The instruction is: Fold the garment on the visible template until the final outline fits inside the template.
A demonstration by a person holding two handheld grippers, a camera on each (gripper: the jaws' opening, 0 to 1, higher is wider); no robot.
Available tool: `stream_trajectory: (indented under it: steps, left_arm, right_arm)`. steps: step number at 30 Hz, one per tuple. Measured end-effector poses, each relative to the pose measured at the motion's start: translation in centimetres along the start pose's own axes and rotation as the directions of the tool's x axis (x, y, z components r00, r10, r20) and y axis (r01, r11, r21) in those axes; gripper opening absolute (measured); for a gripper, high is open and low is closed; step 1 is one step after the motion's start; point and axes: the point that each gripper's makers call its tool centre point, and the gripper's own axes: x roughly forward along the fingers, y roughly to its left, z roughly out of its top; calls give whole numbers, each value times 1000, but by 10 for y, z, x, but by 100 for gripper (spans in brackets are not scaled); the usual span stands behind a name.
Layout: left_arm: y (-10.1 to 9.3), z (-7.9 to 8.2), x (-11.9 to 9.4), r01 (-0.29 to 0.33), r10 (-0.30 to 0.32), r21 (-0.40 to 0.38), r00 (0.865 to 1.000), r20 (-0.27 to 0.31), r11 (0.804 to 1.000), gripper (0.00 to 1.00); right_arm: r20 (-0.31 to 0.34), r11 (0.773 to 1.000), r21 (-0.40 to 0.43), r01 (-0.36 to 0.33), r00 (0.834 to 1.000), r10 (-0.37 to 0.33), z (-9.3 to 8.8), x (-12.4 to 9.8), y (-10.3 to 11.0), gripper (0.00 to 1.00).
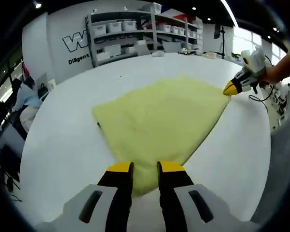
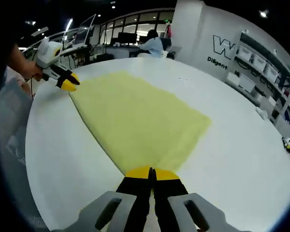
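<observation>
Jaws pressed together, the right gripper (image 2: 151, 175) pinched one corner of the yellow garment (image 2: 140, 121); the left gripper (image 1: 145, 168) straddled the opposite corner, jaws parted. The garment lay flat on the white desk (image 1: 63, 140), apparently with folding left to do.

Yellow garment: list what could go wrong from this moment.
1. The right gripper looks shut on a corner of the yellow garment, while the left gripper has its jaws apart around the opposite corner. If only one side pulls, the cloth may drag and skew across the white table instead of folding cleanly.
2. No template outline can be made out under or around the cloth, so the fold might land outside it.
</observation>
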Motion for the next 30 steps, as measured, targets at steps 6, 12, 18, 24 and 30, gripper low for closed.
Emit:
stream_trajectory:
  steps: [6,12,18,24,30]
  left_arm:
    - [-6,-6,-5,5,-5,6,1000,-18,1000,19]
    - [-4,0,-13,-29,30,33,999,-19,999,19]
    - [-22,8,-14,-40,41,53,999,-4,998,16]
    - [-16,-4,-4,-94,92,-52,995,-36,994,21]
    - [-8,-17,-24,-104,99,-60,991,-90,993,21]
  right_arm:
    - [-23,1000,22,12,1000,-12,-14,-11,-3,0]
    - [-65,998,42,36,997,-33,-27,-20,-6,0]
    - [43,999,-34,21,999,-19,1,-24,10,0]
    - [-42,998,-57,-21,999,19,-11,-14,28,0]
    - [-24,999,-18,-28,999,27,-19,-27,31,0]
